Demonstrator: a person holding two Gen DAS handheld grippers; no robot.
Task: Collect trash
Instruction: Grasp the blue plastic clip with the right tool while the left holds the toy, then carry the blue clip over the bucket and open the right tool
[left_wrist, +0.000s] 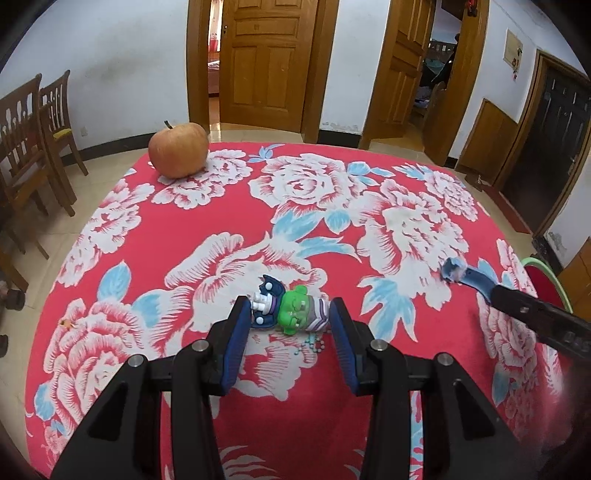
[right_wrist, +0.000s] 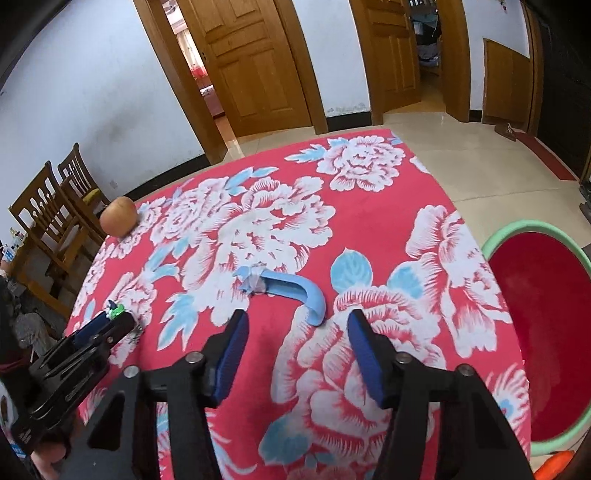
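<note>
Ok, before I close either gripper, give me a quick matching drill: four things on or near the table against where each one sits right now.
Things:
1. apple
2. green toy figure
3. light blue curved piece
4. red basin

Places:
A. beside the table, off its right edge
B. between the open fingers of the left gripper
C. far left corner of the tablecloth
D. just ahead of the open right gripper

Pairs: 1-C, 2-B, 3-D, 4-A
</note>
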